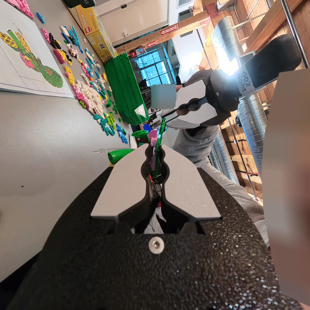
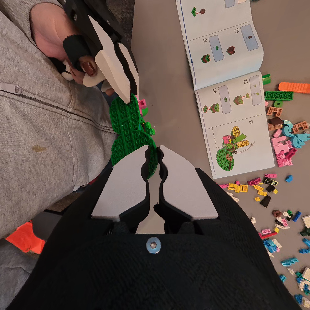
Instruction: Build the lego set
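A brick model, green plates with pink and purple bricks on one face, is held in the air between both grippers. In the left wrist view I see it edge-on, and my left gripper is shut on its near end. My right gripper closes on its far tip. In the right wrist view the model's studless green underside faces me. My right gripper is shut on the rim of the round plate. My left gripper pinches the opposite end, near a pink brick.
The grey table carries an open instruction booklet, also in the left wrist view. Loose bricks lie beside it, with more bricks, green bins, a yellow box, a green cone and an orange tool. A grey hoodie is close. Tip to tip, the grippers are about 6 cm apart.
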Tool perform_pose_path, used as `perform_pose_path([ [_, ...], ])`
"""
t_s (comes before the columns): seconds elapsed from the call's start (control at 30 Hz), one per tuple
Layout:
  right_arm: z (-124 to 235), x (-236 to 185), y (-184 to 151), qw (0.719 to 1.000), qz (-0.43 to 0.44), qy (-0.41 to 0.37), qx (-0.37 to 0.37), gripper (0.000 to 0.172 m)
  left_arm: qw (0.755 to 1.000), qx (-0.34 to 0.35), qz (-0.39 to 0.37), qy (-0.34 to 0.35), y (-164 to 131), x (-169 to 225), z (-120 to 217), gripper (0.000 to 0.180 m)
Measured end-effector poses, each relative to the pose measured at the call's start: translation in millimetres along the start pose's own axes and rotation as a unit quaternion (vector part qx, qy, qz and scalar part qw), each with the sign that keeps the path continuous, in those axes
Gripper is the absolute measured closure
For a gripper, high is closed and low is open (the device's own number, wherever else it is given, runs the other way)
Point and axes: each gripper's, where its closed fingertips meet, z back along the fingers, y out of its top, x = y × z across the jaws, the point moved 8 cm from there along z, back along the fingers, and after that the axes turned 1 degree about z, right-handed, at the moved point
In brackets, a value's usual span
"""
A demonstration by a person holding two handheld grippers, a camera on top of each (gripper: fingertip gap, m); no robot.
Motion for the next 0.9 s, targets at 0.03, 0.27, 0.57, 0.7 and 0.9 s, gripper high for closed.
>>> perform_pose_path([
  [0.03, 1, 0, 0, 1.0, -0.001, 0.002, 0.002, 0.167, 1.0, 0.0, -0.001, -0.001, 0, 0, 0, 0.173],
  [0.27, 3, 0, 0, 1.0, -0.004, 0.0, 0.011, 0.166, 1.0, 0.003, -0.005, -0.01, 1, 2, -1, 0.173],
  [0.57, 9, -2, 1, 1.0, 0.004, -0.012, 0.022, 0.166, 1.0, 0.004, -0.017, -0.02, 2, 6, -2, 0.173],
  [0.7, 10, -3, 1, 1.0, 0.006, -0.015, 0.026, 0.165, 1.0, 0.004, -0.019, -0.023, 3, 8, -2, 0.173],
  [0.9, 12, -4, 2, 0.999, 0.008, -0.014, 0.037, 0.164, 0.999, 0.004, -0.023, -0.026, 3, 10, -3, 0.173],
])
